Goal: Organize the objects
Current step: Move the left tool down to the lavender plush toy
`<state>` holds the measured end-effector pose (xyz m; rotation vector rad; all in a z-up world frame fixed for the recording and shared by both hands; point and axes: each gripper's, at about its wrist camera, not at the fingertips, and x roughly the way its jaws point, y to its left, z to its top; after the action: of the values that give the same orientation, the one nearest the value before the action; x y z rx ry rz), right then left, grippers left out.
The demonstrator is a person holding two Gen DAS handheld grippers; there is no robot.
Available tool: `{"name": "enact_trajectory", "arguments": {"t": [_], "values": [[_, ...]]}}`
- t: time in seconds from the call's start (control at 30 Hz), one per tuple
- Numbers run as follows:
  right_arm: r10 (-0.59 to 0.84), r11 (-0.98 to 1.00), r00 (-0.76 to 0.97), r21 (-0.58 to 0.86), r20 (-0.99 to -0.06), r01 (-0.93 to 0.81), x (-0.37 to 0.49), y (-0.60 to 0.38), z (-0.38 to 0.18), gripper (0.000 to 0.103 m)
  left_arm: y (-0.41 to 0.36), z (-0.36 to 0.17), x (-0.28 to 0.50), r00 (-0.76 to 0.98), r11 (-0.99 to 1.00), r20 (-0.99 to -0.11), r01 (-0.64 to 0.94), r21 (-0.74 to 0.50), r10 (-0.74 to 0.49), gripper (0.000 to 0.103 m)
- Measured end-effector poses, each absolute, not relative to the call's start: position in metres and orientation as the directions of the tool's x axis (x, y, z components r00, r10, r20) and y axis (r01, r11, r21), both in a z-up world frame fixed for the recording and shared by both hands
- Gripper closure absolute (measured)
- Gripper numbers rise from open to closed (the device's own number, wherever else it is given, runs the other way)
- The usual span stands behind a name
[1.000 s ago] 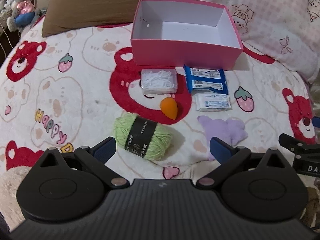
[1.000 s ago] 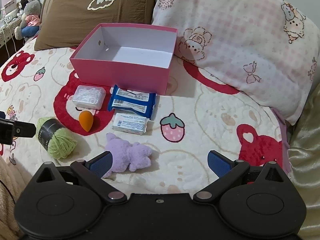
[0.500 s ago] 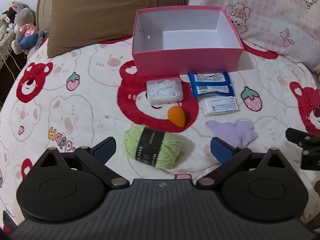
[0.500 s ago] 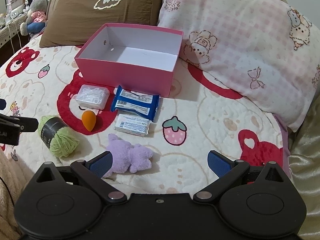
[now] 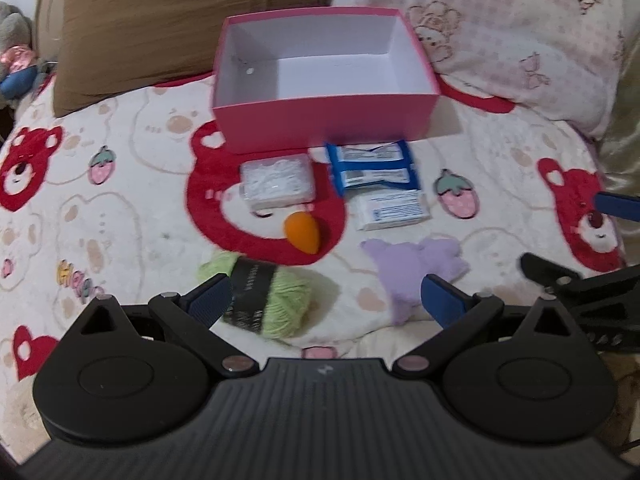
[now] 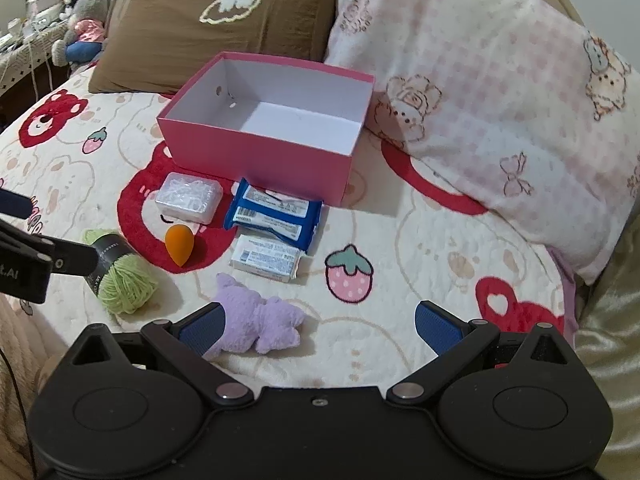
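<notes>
An open pink box (image 5: 328, 128) (image 6: 256, 152) with an empty white inside stands on the bed. In front of it lie a clear case of white bits (image 5: 277, 182) (image 6: 189, 198), a blue packet (image 5: 372, 166) (image 6: 274, 216), a white packet (image 5: 392, 211) (image 6: 266, 258), an orange sponge (image 5: 303, 233) (image 6: 180, 245), a green yarn ball (image 5: 276, 304) (image 6: 124, 280) and a purple plush (image 5: 412, 270) (image 6: 256, 320). My left gripper (image 5: 326, 300) is open, just short of the yarn. My right gripper (image 6: 318, 324) is open, its left finger by the plush.
A brown pillow (image 5: 168, 24) and a pink checked pillow (image 6: 500, 92) lie behind the box. Stuffed toys (image 6: 80, 20) sit at the far left. The bear-print blanket (image 5: 100, 200) covers the bed. A satin fold (image 6: 600, 320) lies at the right edge.
Both grippers have drawn closer to the objects and shifted their view; the left one now stands over the yarn's near side. Nothing on the bed has moved.
</notes>
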<state>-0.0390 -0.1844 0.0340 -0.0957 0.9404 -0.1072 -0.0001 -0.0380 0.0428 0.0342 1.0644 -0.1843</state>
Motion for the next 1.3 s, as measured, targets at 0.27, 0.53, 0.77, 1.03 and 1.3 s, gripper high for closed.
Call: {"name": "enact_trajectory", "arguments": {"t": [0.27,0.53,0.77,1.03,1.3], "values": [[0.071,0.990,0.706,-0.036,-0.705,-0.136,-0.048,-0.199,0.036,0.002,-0.066,0.038,0.022,0.468,0.981,-0.870,0.175,-0.078,-0.153,0.003],[0.075,0.986,0.708,-0.051,-0.703,-0.156,-0.038,-0.214,0.005,0.002,-0.079,-0.008,0.049,0.412,0.969,-0.878,0.145,-0.200,-0.243,0.004],[0.184,0.971,0.656,0.031,-0.732,-0.238,-0.031,-0.202,-0.028,0.002,-0.088,-0.037,0.058,0.388,0.971,-0.892,0.150,-0.186,-0.231,0.007],[0.207,0.965,0.575,0.068,-0.791,-0.254,-0.019,-0.194,-0.072,0.008,-0.086,-0.067,0.057,0.379,0.965,-0.889,0.145,-0.218,-0.258,0.017],[0.294,0.955,0.512,0.229,-0.807,-0.186,-0.013,-0.207,-0.098,0.008,-0.095,-0.099,0.066,0.336,0.958,-0.898,0.142,-0.251,-0.285,0.017]]}}
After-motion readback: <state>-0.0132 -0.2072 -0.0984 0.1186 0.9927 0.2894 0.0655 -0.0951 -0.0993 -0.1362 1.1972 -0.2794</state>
